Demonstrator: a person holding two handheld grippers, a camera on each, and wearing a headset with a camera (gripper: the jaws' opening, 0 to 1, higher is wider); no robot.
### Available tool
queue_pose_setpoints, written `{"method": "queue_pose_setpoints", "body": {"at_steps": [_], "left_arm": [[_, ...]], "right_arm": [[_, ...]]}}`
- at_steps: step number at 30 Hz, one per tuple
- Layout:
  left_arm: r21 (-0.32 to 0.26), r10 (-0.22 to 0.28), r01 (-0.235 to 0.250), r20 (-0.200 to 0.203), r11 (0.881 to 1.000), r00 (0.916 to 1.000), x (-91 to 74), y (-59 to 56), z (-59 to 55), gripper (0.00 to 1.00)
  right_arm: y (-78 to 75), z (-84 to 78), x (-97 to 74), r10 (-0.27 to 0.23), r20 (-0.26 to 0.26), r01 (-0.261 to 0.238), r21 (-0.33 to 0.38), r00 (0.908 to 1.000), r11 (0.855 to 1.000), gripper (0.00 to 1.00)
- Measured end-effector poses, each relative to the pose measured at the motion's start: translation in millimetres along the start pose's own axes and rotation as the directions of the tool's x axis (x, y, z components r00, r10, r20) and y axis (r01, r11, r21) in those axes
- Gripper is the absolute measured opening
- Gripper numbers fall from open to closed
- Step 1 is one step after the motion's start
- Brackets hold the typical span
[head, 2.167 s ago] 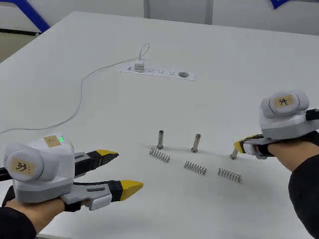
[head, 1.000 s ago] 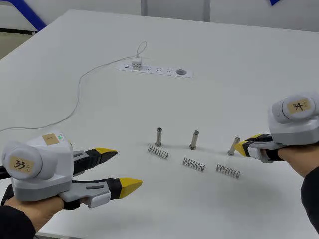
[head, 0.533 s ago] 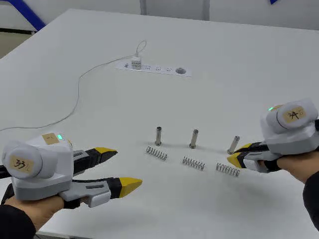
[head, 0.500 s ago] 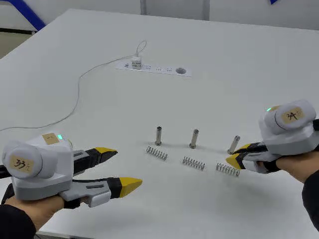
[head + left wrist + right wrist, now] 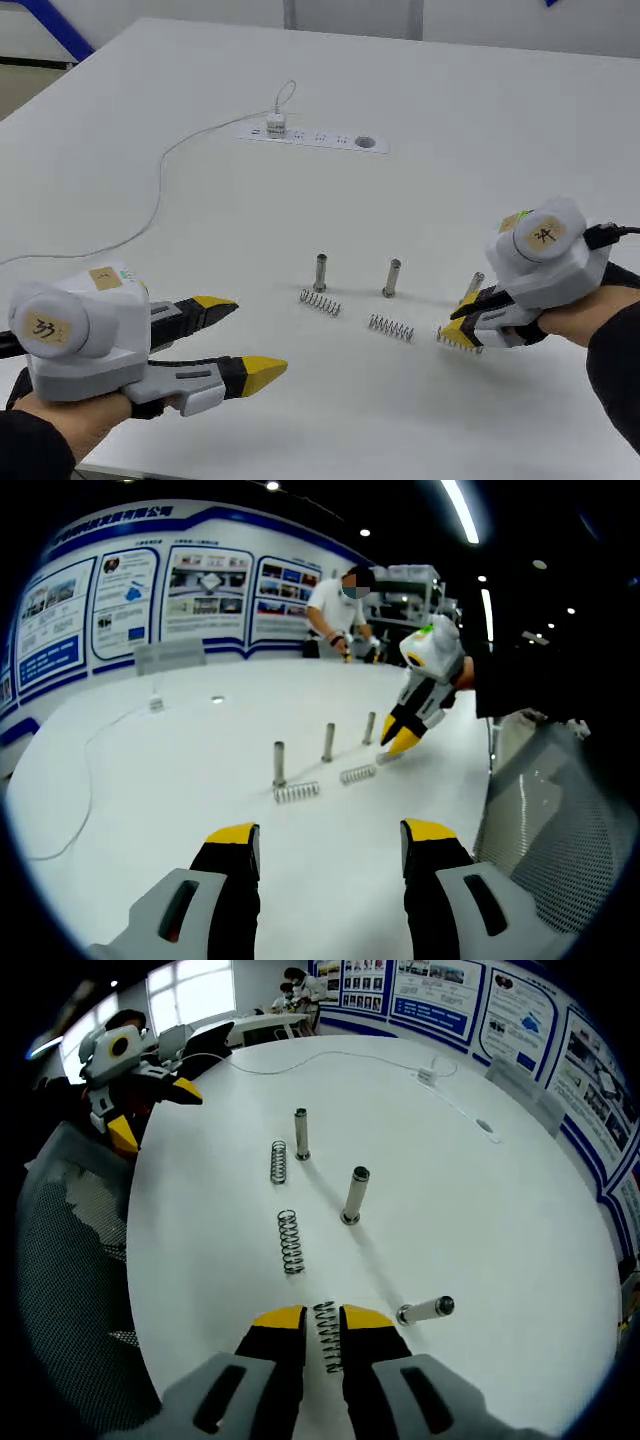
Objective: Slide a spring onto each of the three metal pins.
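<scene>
Three pins (image 5: 392, 277), three springs (image 5: 390, 327); the 3 o'clock spring (image 5: 327, 1335) lies half-hidden inside the right gripper (image 5: 322, 1318), pinch unclear; left gripper (image 5: 332, 832) spread.

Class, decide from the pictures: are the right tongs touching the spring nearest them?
Cannot tell. In the right gripper view the spring lies between the tips of the right tongs, but whether they press it is unclear.

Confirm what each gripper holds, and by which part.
Left gripper: open, nothing held. Right gripper: jaws straddle the rightmost spring across its coils as it lies on the table; whether it is clamped cannot be told.
</scene>
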State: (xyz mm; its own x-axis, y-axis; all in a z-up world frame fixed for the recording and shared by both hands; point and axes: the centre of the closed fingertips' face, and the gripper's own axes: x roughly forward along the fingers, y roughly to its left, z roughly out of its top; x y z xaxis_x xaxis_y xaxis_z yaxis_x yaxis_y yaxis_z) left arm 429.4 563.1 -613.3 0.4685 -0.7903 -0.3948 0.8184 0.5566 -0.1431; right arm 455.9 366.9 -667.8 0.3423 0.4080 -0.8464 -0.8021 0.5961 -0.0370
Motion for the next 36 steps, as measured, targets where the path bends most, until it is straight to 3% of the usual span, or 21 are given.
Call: {"method": "queue_pose_setpoints", "body": {"at_steps": [12,22,31,36], "left_arm": [[-0.005,0.002,-0.002,0.000,1.000,1.0000,0.0,-2.6,1.4,0.58],[-0.007,0.002,-0.002,0.000,1.000,1.0000,-0.4,-3.1,2.0,0.57],[-0.008,0.004,-0.004,0.001,1.000,1.0000,-0.5,-2.1,1.7,0.57],[-0.009,0.004,-0.004,0.000,1.000,1.0000,-0.3,-2.6,1.3,0.57]], "right_arm": [[-1.6,-8.9,14.1,0.021,-0.106,-0.035,-0.137,0.9941,0.990,0.14],[-1.4,-10.2,21.7,0.041,-0.159,-0.071,-0.181,0.9864,0.981,0.12],[-2.0,-10.2,21.0,0.051,-0.158,-0.076,-0.162,0.9862,0.984,0.12],[-1.6,-2.7,13.8,0.043,-0.108,-0.057,-0.133,0.9932,0.989,0.12]]}}
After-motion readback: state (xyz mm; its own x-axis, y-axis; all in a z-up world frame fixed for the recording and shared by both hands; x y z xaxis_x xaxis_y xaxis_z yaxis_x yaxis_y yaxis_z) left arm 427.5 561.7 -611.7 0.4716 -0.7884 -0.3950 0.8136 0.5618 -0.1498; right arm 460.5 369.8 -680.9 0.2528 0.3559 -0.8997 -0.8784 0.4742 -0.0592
